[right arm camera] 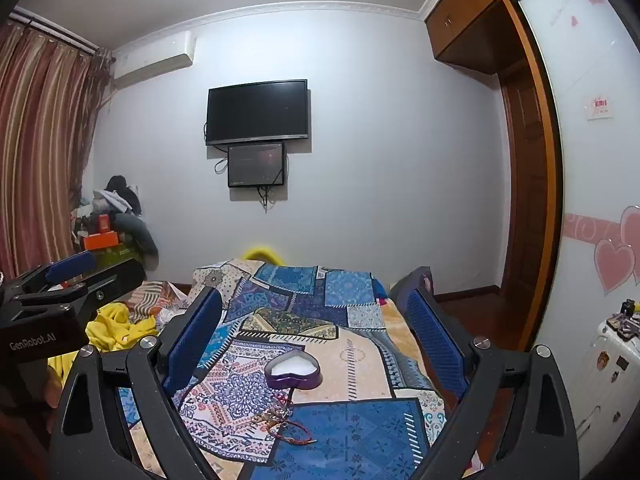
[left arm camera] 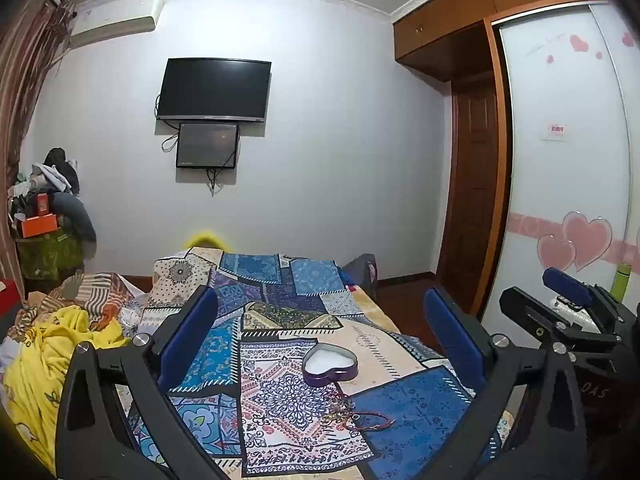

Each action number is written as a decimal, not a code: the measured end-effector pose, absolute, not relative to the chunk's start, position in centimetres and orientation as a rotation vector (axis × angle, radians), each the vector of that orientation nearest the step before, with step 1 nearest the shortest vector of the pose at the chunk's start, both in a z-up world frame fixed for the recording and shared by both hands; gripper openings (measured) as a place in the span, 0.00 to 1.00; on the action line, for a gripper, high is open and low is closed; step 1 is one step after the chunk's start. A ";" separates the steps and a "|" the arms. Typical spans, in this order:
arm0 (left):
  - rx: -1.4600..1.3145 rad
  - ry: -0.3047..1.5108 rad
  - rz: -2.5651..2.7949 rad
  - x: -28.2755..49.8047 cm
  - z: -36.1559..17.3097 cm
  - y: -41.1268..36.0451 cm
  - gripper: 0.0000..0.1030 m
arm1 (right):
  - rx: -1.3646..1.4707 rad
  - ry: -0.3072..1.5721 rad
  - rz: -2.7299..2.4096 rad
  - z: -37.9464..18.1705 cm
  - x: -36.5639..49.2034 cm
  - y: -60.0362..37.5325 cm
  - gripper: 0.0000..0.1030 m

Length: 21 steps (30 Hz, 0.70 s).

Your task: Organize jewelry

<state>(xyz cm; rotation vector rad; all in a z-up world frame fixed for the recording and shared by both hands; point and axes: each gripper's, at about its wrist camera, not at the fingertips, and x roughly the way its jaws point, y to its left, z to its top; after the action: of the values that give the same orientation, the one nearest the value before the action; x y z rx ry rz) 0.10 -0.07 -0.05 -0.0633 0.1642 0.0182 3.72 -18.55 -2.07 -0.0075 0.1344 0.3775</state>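
Both claws released, empty: left claw [left arm camera: 320, 340], right claw [right arm camera: 316, 336]. Bracelets [left arm camera: 352, 416] at 6 o'clock of heart box [left arm camera: 330, 364]; pinch one strand, avoid tangle.

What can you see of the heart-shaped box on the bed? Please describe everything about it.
The box is a shallow heart-shaped tin, as it looks, with a shiny purple wall and a white inside. It has no lid on and seems empty. It sits flat on the patchwork blanket, its point toward the cameras. The jewelry, a small tangle with red cords, lies on the blanket nearer the cameras; whether it touches the box is unclear. Nothing else touches it.
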 end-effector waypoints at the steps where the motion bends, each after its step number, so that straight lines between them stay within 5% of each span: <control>1: -0.063 0.169 0.021 0.1 -0.1 -0.1 1.00 | -0.007 0.136 0.378 -2.1 3.7 -18.6 0.90; 21: -0.094 0.199 -0.005 0.6 -0.5 0.8 1.00 | -0.009 0.156 0.381 -2.4 4.0 -18.5 0.90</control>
<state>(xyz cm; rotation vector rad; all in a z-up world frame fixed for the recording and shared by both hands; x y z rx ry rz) 0.56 0.75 -0.52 -0.0940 0.1990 -0.0051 4.03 -18.53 -2.40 -0.0087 0.1563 0.3814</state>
